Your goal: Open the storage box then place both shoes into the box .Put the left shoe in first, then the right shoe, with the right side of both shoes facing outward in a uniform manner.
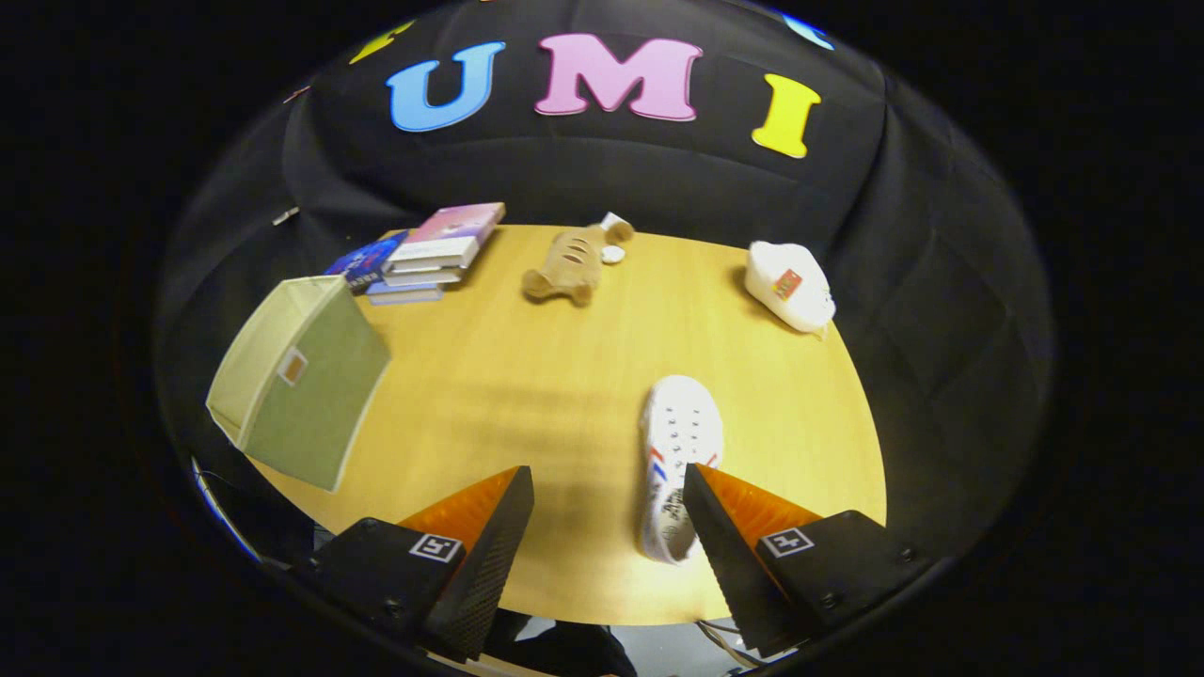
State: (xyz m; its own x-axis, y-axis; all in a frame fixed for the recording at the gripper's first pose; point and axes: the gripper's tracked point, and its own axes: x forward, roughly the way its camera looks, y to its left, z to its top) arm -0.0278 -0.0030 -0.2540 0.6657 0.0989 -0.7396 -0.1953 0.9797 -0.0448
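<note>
My gripper [609, 480] hangs open above the near part of the round wooden table [527, 395], with nothing between its fingers. A white perforated shoe [677, 461] lies on the table just beside the right finger, partly hidden behind it. A second white shoe [790, 285] rests on its side far ahead to the right, near the table's back edge. The green fabric storage box [306, 381] sits at the table's left edge, well left of the left finger, with its open top turned to the left.
A stack of books [428, 252] lies at the back left behind the box. A tan plush toy [569, 263] lies at the back middle. Black cloth walls surround the table; cables [724, 635] trail below its near edge.
</note>
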